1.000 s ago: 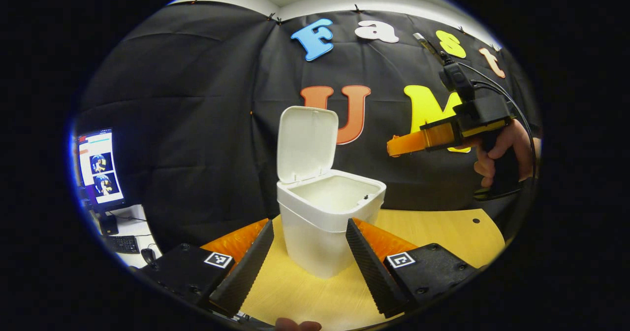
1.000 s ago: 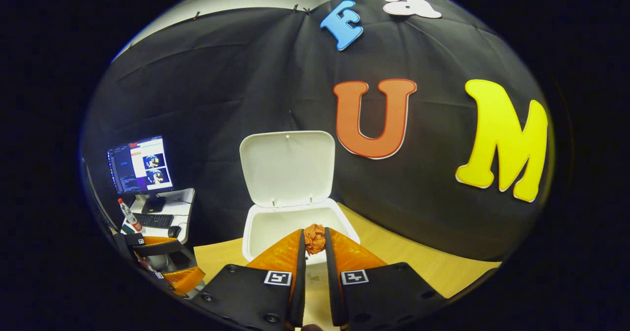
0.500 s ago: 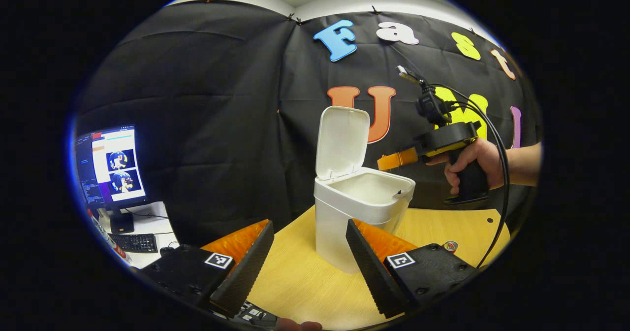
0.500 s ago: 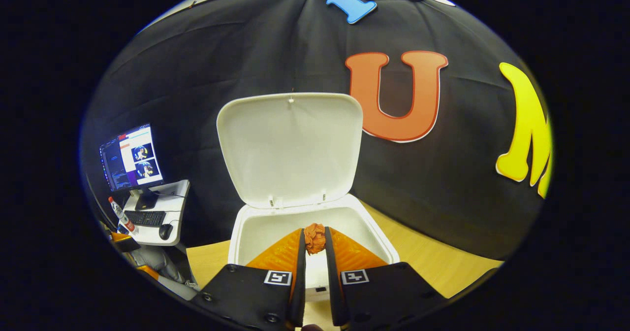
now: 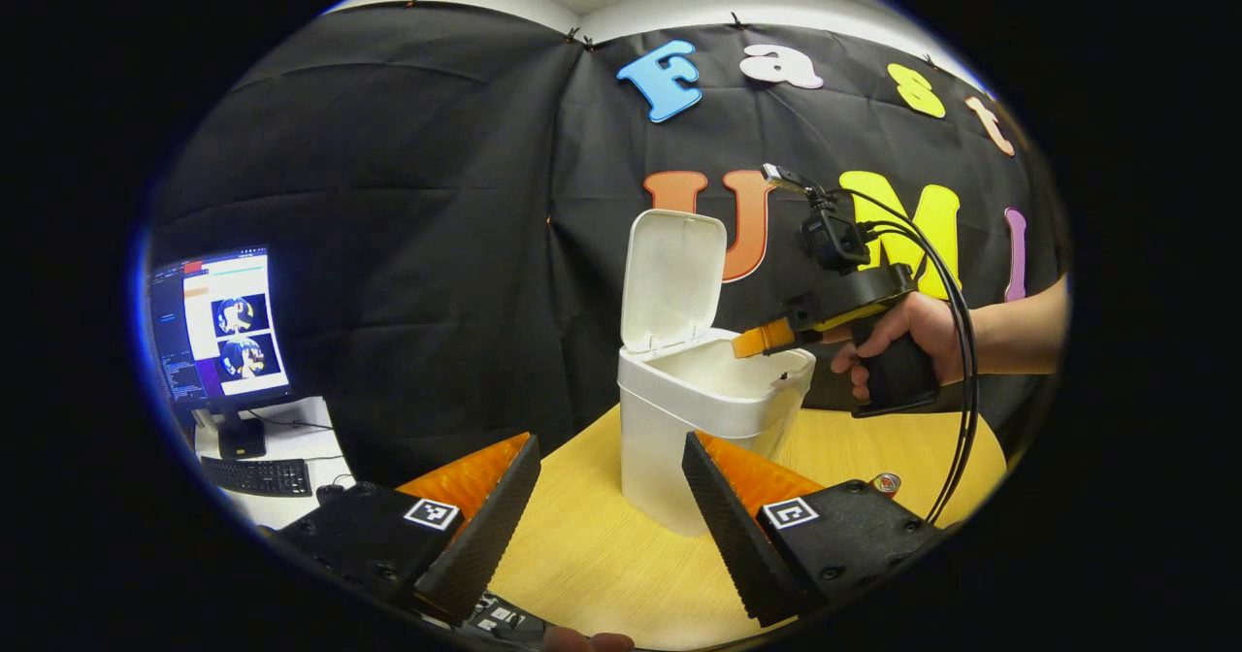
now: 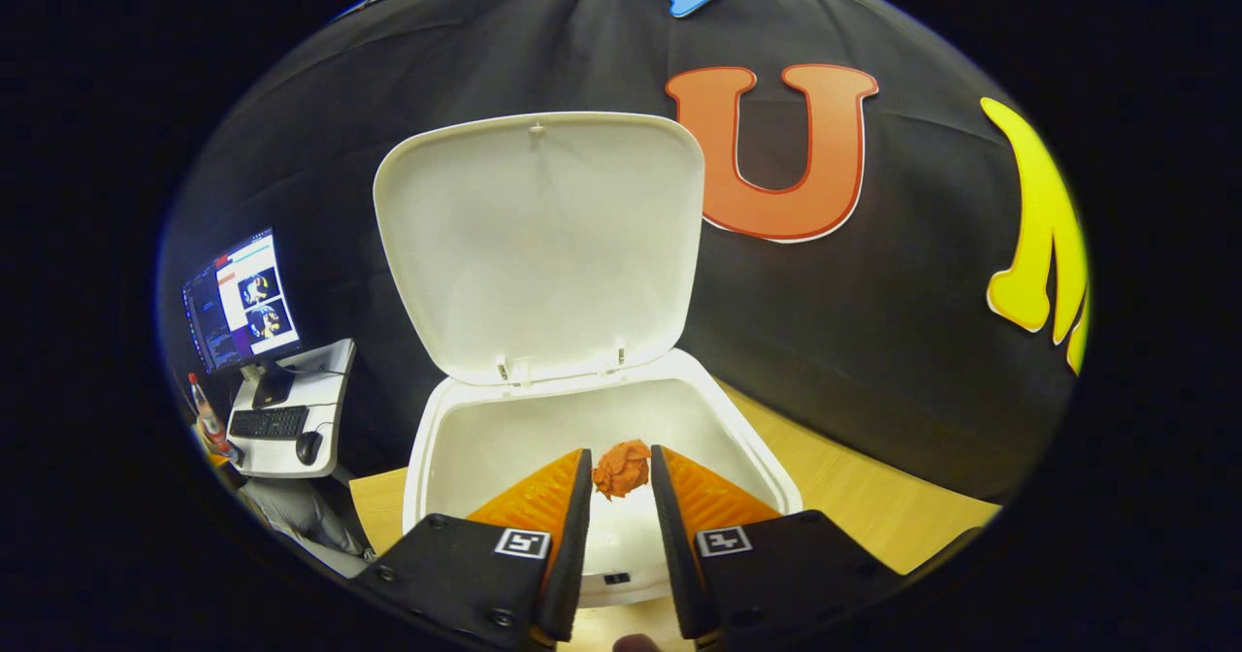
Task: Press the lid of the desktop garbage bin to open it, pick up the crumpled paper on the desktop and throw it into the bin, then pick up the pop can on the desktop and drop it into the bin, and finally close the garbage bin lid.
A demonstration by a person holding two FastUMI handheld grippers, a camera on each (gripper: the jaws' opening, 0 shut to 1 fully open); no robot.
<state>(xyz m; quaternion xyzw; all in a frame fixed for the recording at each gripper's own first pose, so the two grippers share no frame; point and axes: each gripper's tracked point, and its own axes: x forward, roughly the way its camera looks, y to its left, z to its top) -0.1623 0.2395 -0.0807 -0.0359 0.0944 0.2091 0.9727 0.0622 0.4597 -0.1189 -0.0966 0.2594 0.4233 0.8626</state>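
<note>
Crumpled paper point(image 6: 621, 469) now loose between the right gripper point(image 6: 621, 466) fingers, which have parted slightly since half a second ago; hangs over the open mouth of the white bin point(image 6: 456, 458), lid point(image 6: 539, 244) upright behind; seen from the left gripper view, right gripper point(image 5: 752, 342) tips reach over the bin point(image 5: 679, 439) rim, held by a hand point(image 5: 907, 332); left gripper point(image 5: 611, 497) wide apart, empty, low over the wooden table point(image 5: 592, 565); pop can point(image 5: 884, 483) top near the table's right edge; monitor point(image 5: 213, 327) far left.

No legible text, labels or numbers.
</note>
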